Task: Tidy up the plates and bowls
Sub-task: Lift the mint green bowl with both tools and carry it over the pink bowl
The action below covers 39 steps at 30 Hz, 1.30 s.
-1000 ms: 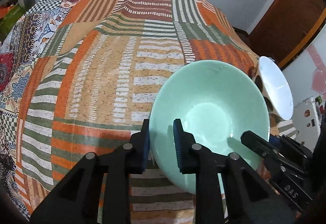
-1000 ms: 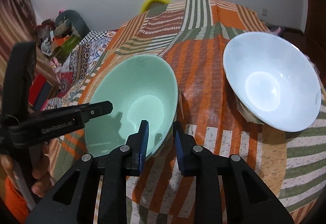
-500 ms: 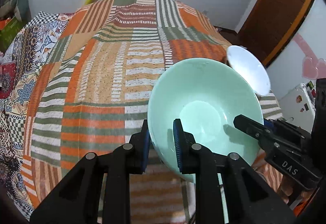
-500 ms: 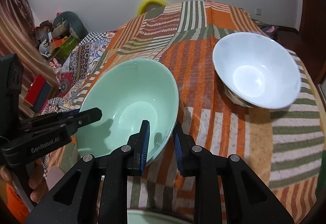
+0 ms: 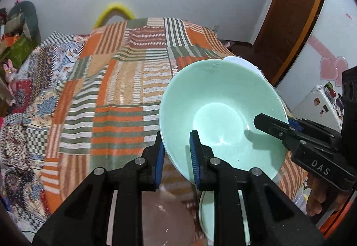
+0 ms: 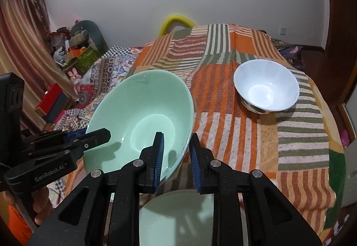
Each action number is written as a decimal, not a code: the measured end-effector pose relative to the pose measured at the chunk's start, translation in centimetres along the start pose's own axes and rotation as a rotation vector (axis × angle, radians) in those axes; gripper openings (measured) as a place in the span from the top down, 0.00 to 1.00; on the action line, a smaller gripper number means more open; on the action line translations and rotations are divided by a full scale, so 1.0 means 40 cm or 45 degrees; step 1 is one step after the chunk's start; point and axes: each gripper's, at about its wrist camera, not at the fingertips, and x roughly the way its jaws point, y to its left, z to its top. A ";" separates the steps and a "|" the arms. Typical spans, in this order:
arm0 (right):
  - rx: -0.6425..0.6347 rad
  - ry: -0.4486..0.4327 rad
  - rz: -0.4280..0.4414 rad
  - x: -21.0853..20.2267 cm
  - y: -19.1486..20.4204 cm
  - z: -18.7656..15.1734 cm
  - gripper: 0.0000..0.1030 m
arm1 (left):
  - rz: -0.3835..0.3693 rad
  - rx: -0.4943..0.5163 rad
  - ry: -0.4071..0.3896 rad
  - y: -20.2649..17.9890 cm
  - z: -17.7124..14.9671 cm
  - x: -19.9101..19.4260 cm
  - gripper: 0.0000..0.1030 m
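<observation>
A large mint-green bowl (image 5: 221, 112) (image 6: 142, 120) hangs in the air, tilted, above the near edge of the bed. My left gripper (image 5: 176, 156) is shut on its left rim. My right gripper (image 6: 176, 156) is shut on its right rim; it shows in the left wrist view (image 5: 279, 127). A white bowl (image 6: 266, 85) stands upright on the striped bedspread (image 6: 245, 134) at the far right, and its edge peeks out behind the green bowl (image 5: 243, 62). Another mint-green dish (image 6: 178, 219) (image 5: 207, 214) lies below the held bowl, partly hidden by my fingers.
The bed carries an orange, green and white patchwork spread (image 5: 111, 89). A brownish round surface (image 5: 165, 221) lies under the grippers. A wooden door (image 5: 290, 11) is at the right, cluttered boxes and toys (image 6: 73, 53) at the left, a small fridge (image 5: 321, 107) at the far right.
Both grippers have lifted the green bowl and drawn it back toward the bed's near edge. The white bowl now lies farther away, and the second green dish has come into view below.
</observation>
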 end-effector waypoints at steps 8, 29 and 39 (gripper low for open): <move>-0.026 -0.027 0.056 -0.041 0.058 -0.038 0.80 | 0.041 -0.021 -0.025 0.022 -0.058 -0.104 0.79; -0.108 0.052 0.186 -0.014 0.206 -0.136 0.79 | 0.154 -0.117 0.000 0.147 -0.215 -0.195 0.79; -0.130 0.151 0.218 0.050 0.255 -0.185 0.79 | 0.190 -0.163 0.091 0.210 -0.286 -0.153 0.79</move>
